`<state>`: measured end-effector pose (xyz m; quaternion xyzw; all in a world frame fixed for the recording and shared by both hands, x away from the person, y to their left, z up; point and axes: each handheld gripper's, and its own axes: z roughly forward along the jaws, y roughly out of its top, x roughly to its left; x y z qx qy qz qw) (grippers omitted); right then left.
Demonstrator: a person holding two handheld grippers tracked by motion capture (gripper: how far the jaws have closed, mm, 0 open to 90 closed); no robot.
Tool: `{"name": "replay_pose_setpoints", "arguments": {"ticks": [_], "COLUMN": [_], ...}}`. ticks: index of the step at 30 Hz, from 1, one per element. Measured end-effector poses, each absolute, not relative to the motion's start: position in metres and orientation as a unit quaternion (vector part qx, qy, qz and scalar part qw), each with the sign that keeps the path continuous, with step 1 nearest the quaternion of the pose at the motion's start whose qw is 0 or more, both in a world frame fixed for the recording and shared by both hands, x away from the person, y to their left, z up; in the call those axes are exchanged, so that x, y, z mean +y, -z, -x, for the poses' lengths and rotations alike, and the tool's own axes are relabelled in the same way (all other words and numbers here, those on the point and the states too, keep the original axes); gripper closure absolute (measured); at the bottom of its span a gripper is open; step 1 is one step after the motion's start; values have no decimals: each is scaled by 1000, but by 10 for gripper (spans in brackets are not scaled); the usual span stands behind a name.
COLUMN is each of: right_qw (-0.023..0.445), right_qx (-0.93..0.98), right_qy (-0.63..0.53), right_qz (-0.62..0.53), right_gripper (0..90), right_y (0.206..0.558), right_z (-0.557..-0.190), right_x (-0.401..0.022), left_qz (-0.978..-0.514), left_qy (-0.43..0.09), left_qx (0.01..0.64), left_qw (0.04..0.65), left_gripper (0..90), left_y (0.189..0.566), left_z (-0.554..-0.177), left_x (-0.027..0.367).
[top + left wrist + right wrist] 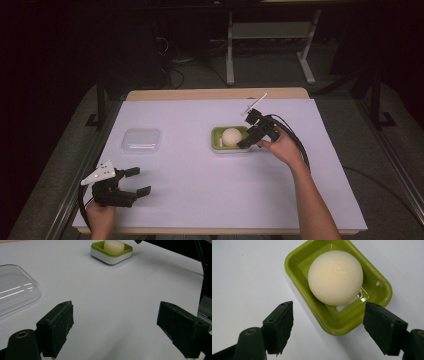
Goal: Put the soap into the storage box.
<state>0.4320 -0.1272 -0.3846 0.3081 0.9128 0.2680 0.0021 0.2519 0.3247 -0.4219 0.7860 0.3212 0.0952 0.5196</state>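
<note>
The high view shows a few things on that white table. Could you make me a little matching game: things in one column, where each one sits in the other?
Things:
1. cream soap bar
2. clear plastic lid
3. left gripper
4. right gripper

Places:
A. near the table's front left corner, jaws open over bare paper
B. lying flat on the paper, left of the green dish
C. inside the green dish
D. at the dish's right side, jaws open

Pairs: 1-C, 2-B, 3-A, 4-D
</note>
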Motion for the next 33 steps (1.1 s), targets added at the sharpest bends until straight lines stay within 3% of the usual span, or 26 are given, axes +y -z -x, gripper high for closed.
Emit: {"name": "replay_pose_setpoints", "arguments": {"ticks": [33], "right_qw": [4], "right_qx": [904], "right_qy": [-292], "right_qz": [-313], "right_gripper": [231], "right_y": [387], "right_z": [-381], "right_x": [-167], "left_qz": [-789], "left_qy": [-95], "left_qx": [320], "left_qw": [516], "left_gripper": [132], "left_y": [423], "left_z": [-252], "left_x": [322]}}
